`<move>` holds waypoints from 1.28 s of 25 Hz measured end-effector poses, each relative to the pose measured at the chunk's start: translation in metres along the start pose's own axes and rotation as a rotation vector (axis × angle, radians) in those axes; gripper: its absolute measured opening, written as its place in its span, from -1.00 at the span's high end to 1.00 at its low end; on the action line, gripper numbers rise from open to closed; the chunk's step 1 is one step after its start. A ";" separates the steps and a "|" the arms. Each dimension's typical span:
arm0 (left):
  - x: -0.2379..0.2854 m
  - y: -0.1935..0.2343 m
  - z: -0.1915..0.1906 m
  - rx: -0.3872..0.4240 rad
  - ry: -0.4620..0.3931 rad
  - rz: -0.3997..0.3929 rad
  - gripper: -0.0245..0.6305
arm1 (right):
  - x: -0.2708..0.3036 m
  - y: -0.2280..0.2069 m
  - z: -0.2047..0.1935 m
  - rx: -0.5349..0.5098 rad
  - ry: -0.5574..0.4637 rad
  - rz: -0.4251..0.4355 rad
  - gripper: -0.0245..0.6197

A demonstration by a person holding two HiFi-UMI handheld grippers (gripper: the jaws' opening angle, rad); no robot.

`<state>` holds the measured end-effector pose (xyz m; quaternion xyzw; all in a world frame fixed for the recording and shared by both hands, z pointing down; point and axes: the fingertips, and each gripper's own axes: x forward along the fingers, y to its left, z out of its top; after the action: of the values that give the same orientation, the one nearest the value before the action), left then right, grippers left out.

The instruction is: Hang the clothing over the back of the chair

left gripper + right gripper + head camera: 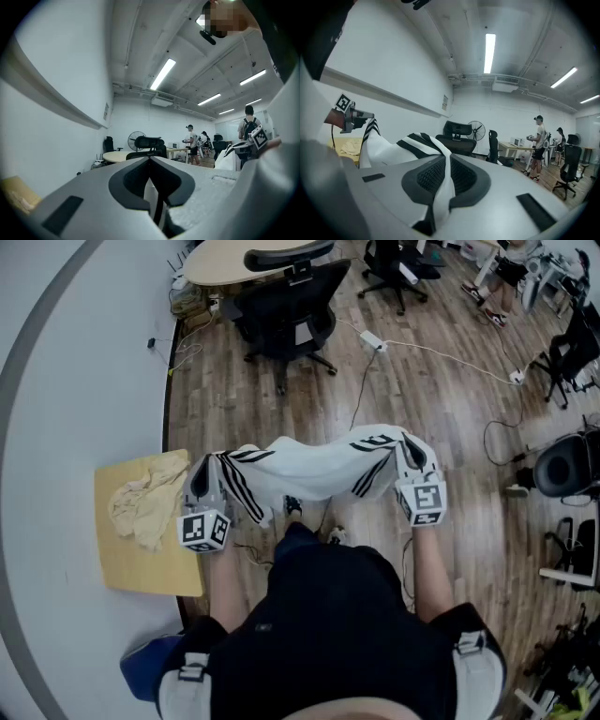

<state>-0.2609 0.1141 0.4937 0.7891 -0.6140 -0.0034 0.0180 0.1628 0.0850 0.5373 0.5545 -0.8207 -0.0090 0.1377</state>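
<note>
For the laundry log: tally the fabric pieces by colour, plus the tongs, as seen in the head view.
white striped garment: 1
beige cloth: 1
tongs: 2, the left tongs and the right tongs, each shut on an end of the white striped garment
Total: 4

White, black-striped clothing point(319, 468)

Bright, even office light; heavy fisheye in every view.
Ceiling strip lights point(489, 46) glow white overhead and cast only soft shadows on the wooden floor point(422, 399); both gripper views curve hard and darken to black at the corners (the nearest foreground looks soft, out of focus).
</note>
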 end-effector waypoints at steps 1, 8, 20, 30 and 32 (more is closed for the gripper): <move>-0.003 -0.002 0.000 0.000 0.000 0.002 0.93 | -0.003 0.000 0.000 0.001 0.000 0.001 0.88; -0.013 -0.013 0.001 -0.005 0.005 0.010 0.93 | -0.014 -0.003 -0.005 0.002 0.009 0.004 0.88; -0.005 -0.006 0.002 0.004 0.002 0.022 0.93 | 0.002 -0.005 0.001 -0.003 -0.001 0.015 0.88; 0.032 0.009 -0.001 -0.016 0.002 0.003 0.93 | 0.034 -0.015 0.006 -0.014 0.021 0.000 0.88; 0.041 0.017 -0.002 -0.020 0.004 0.003 0.93 | 0.045 -0.014 0.008 -0.020 0.021 -0.002 0.88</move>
<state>-0.2666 0.0699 0.4972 0.7881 -0.6149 -0.0080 0.0270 0.1582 0.0374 0.5365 0.5538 -0.8186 -0.0115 0.1517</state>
